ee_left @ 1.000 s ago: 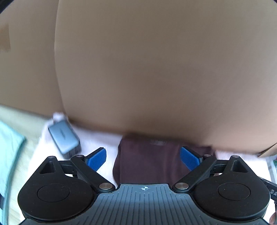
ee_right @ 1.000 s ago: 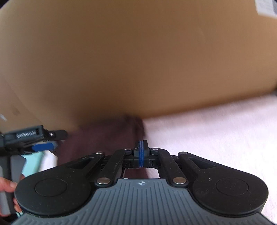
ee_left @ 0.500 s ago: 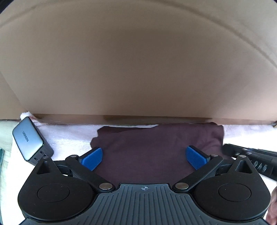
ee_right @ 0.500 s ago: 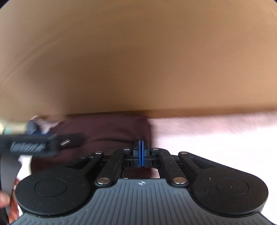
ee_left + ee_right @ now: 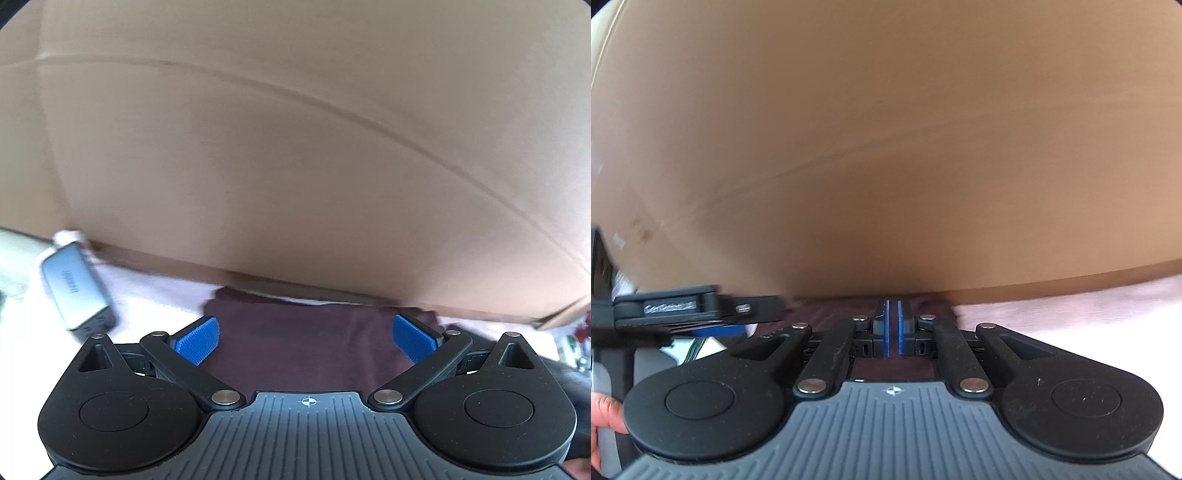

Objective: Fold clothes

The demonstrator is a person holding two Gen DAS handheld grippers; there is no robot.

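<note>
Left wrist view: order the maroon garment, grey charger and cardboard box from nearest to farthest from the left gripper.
1. Maroon garment: directly ahead, between the open left gripper's fingers.
2. Grey charger: off to the left, on the white cloth.
3. Cardboard box: behind both.

We see a dark maroon garment [image 5: 306, 343], folded into a flat, compact rectangle, lying on the pale pink cloth [image 5: 147, 310] with its far edge close against the foot of the brown cardboard wall [image 5: 295, 166].
</note>
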